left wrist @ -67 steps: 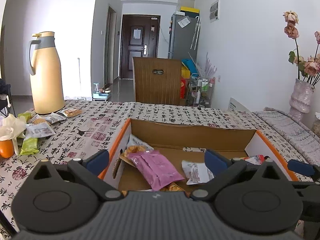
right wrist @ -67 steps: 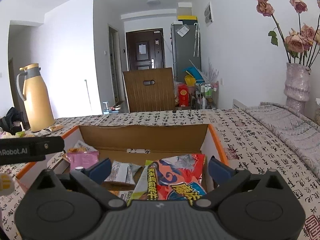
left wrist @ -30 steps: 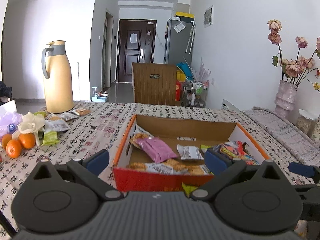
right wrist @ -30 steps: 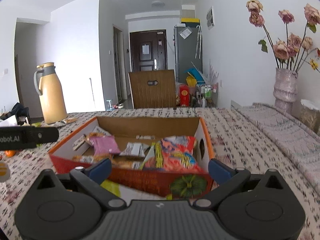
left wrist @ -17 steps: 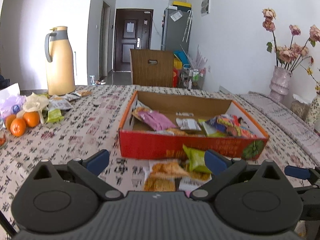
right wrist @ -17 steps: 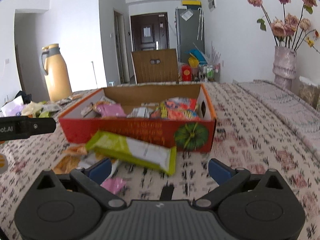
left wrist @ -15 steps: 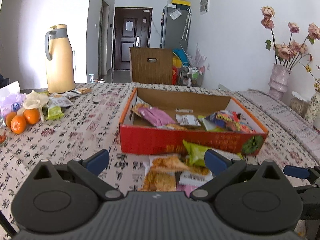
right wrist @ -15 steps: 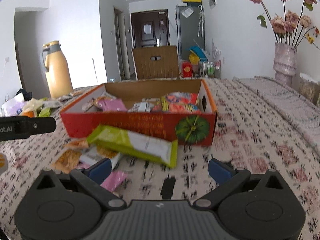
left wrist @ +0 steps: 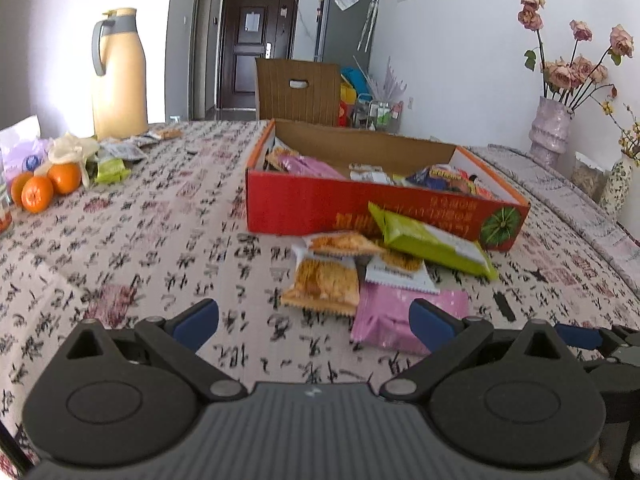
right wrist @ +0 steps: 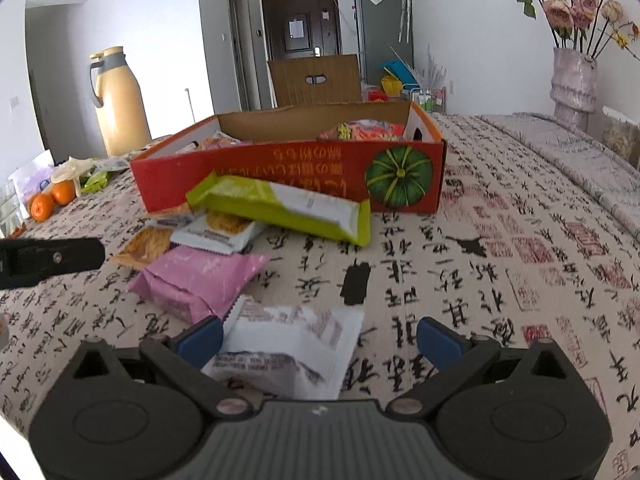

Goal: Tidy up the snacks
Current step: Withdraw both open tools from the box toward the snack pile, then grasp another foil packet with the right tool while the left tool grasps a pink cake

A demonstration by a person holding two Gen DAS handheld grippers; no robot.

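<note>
Both grippers, left [left wrist: 314,316] and right [right wrist: 318,334], hung spread wide and empty above the patterned tablecloth [left wrist: 160,232]. A white snack packet [right wrist: 288,344] lay between the right one's fingers. Earlier poised over the red cardboard box [left wrist: 360,204], they had since drawn back to the loose packets before it.

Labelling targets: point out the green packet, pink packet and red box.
green packet [right wrist: 256,198], right wrist view, middle of wrapper
pink packet [right wrist: 200,278], right wrist view, top face
red box [left wrist: 320,204], left wrist view, front wall
</note>
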